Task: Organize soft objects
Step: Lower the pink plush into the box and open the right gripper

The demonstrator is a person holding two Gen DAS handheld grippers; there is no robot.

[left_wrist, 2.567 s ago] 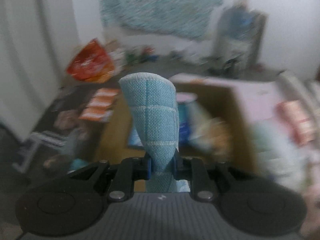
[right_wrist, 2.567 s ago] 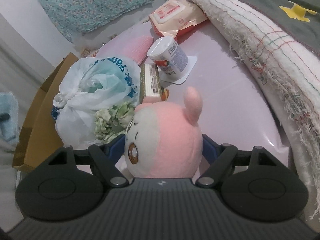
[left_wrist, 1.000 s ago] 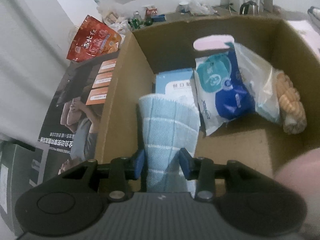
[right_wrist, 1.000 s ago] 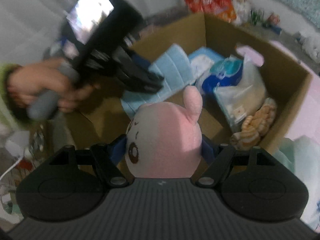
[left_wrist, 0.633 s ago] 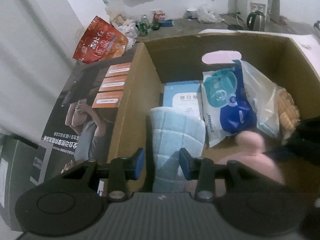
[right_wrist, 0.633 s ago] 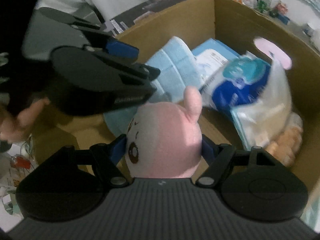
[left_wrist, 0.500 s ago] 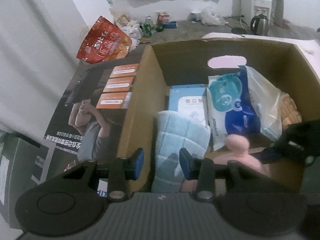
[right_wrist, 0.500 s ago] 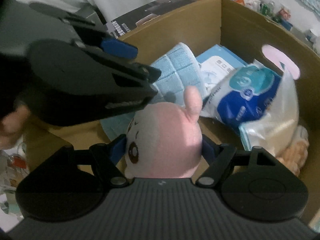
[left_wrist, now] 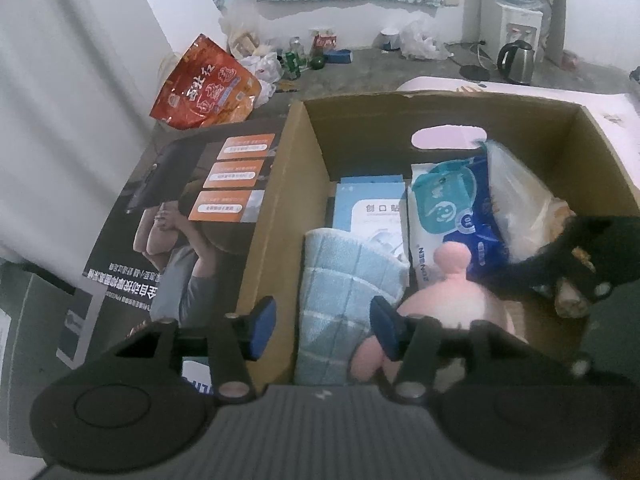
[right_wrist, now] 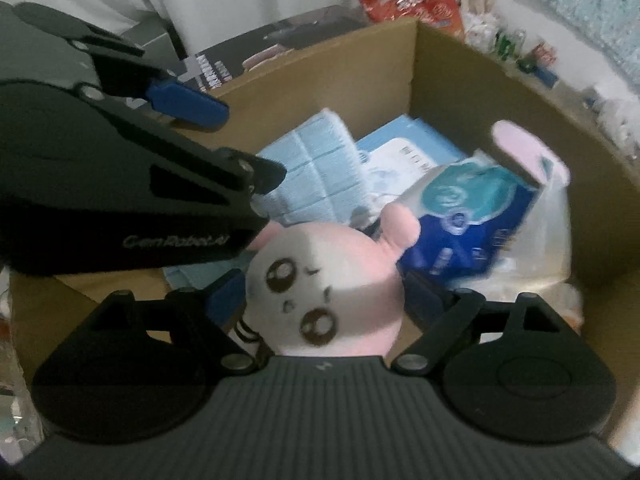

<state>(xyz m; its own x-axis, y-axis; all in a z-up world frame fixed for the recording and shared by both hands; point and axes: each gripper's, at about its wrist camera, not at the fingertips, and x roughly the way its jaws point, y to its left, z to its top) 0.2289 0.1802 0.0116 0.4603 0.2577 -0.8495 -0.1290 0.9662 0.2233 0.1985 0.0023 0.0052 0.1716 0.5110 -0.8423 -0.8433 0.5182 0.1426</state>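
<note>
A light blue checked cloth (left_wrist: pixel 344 292) lies in the cardboard box (left_wrist: pixel 276 184) against its left wall; it also shows in the right wrist view (right_wrist: pixel 316 172). My left gripper (left_wrist: pixel 320 320) is open above it, its jaws wide apart and not touching the cloth. A pink and white plush toy (right_wrist: pixel 324 280) sits between the jaws of my right gripper (right_wrist: pixel 324 296), which look parted and loose around it. The plush (left_wrist: pixel 452 296) rests inside the box beside the cloth.
The box also holds a blue wipes pack (left_wrist: pixel 452 216), a pale blue flat pack (left_wrist: pixel 368 208) and a clear bag (left_wrist: pixel 520 208). A dark printed carton (left_wrist: pixel 188 216) lies left of the box. A red snack bag (left_wrist: pixel 204 84) and a kettle (left_wrist: pixel 516 60) are on the floor behind.
My left gripper let go of the blue cloth in the box and drew back, opening wider. My right gripper brought the plush down into the box, its jaws spread, and the plush turned face-up.
</note>
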